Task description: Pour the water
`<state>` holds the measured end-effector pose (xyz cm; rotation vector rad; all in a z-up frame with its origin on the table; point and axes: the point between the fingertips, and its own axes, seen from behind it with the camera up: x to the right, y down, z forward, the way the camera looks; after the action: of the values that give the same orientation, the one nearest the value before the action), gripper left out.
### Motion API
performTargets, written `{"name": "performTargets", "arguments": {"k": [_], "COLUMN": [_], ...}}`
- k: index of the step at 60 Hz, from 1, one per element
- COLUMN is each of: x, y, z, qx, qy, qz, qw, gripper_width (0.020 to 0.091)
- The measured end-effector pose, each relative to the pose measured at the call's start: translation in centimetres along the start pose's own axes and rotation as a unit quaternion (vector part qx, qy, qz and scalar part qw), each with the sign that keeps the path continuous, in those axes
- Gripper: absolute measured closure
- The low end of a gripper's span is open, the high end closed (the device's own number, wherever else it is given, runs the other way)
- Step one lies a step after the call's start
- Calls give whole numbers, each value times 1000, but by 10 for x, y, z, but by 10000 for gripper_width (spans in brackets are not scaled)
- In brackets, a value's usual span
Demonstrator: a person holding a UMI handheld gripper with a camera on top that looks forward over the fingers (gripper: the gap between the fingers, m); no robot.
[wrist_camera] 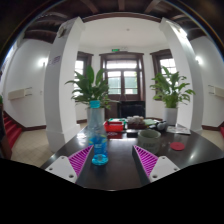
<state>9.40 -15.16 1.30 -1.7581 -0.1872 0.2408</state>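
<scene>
Hand-held gripper [108, 160] is spread wide, nothing held, both fingers w/ magenta pads [80, 160] low over the near edge of the dark round worktop [120, 172]. A clear plastic water bottle [96, 125], upright, w/ blue-tinted lower part, stands on the worktop just ahead of the fingers, nearer the left finger, not touching either as far as can be seen. A small blue cup-like item [100, 155] sits at the bottle's base, between the fingers w/ gaps both sides; can't tell if it's a cup or a cap. Further toward the far side of the worktop: a greyish bowl [149, 136] and a lidded container w/ red bottom [178, 136] near the right edge, plus some red clutter [116, 127] mid-far, too small to ID. Two potted plants [92, 88] stand beyond the worktop, doors behind. Progress judgement: task looks barely started, bottle not grasped, upright, no pour seen, receiving vessel unclear (bowl or blue cup likely). Left to do: close on bottle, lift, tilt over vessel, set back.
</scene>
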Motion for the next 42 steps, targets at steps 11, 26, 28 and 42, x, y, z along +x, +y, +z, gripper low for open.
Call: {"name": "performTargets", "arguments": {"k": [11, 26, 28, 42], "x": [-28, -4, 2, 20], "y": [1, -12, -16, -36], "z": [14, 38, 37, 41], "qx": [-13, -12, -10, -4], "qy": [-46, -35, -33, -30], "qz": [-14, -4, -3, 21], "qw": [999, 999, 999, 999], "gripper_width": [324, 323, 322, 544]}}
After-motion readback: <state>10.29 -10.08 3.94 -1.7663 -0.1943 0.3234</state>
